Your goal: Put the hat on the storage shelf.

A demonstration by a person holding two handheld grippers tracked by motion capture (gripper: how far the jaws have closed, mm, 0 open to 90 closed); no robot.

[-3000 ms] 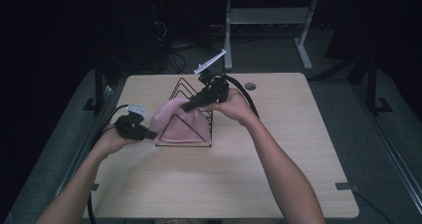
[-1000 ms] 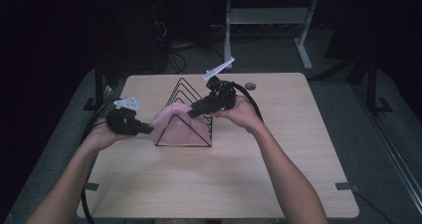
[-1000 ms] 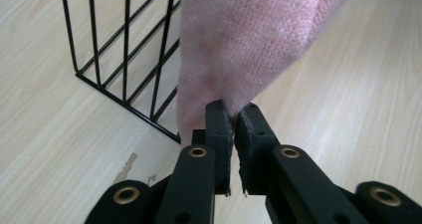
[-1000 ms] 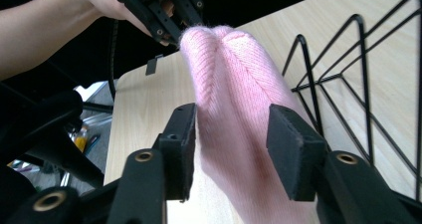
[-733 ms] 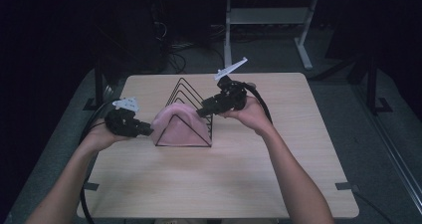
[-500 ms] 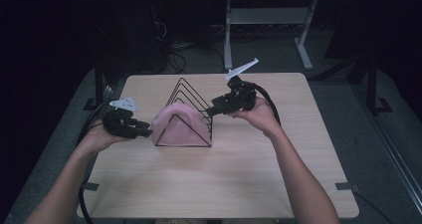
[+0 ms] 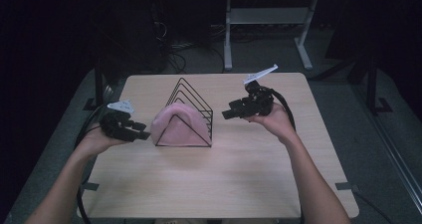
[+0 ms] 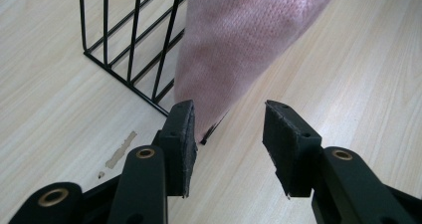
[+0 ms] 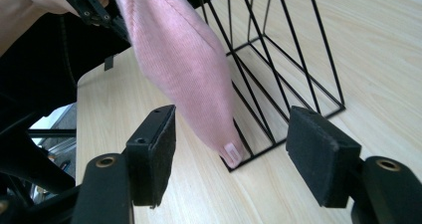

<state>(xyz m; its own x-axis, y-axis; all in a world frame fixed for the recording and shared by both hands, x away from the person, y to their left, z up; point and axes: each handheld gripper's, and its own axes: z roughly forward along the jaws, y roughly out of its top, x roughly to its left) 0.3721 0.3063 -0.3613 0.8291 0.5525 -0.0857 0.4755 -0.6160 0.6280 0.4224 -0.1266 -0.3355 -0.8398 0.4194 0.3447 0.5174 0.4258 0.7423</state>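
From above, a pink knit cloth (image 7: pixel 176 126) drapes the near end of a wire rack (image 7: pixel 191 109), with the left gripper (image 7: pixel 142 133) nearer than the right gripper (image 7: pixel 227 113). Left gripper view: jaws parting, empty, cloth just ahead. Right gripper view: jaws likewise opening, cloth beyond them.

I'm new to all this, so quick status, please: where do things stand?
Left gripper and right gripper open, jaws just widened, nothing between. Pink knit cloth draped over black wire rack. Table around rack bare.
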